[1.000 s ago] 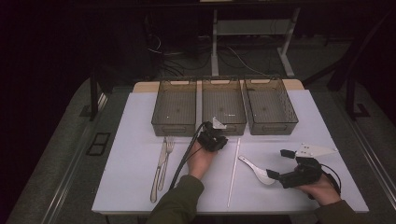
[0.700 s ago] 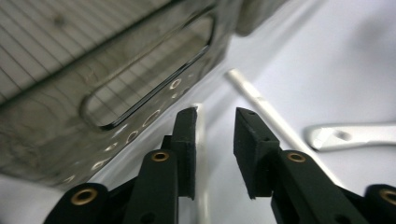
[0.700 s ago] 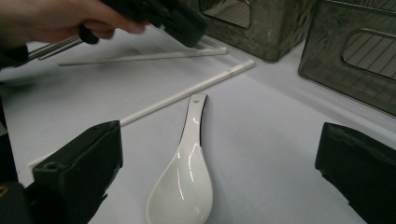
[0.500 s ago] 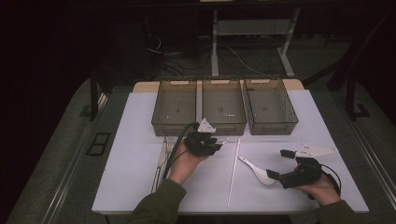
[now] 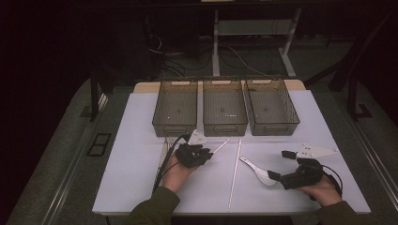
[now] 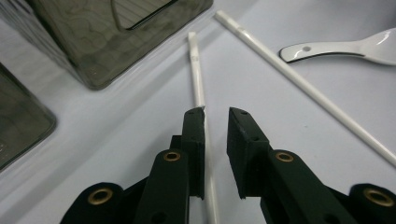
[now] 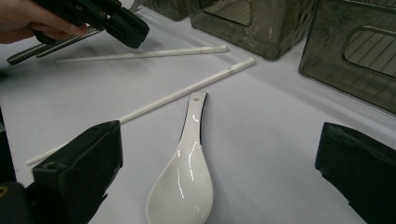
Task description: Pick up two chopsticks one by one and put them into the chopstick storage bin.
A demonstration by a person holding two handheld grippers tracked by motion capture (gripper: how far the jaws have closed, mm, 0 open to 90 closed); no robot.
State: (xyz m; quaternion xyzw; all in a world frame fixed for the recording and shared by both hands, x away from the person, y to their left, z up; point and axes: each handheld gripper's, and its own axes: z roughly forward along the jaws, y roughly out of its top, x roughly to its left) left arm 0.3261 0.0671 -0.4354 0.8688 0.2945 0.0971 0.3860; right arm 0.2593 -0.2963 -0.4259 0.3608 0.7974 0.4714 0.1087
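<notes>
- Left gripper, centre-left of the high view: jaws narrowly parted and just closing around a white chopstick, which lies against the left jaw.
- Right gripper, lower right: jaws wide open, empty, white spoon lying on the counter between them.

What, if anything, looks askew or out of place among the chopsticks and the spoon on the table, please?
The two white chopsticks are not paired: one chopstick lies slanted between the left gripper jaws, angled away from the other chopstick. The spoon looks intact.
</notes>
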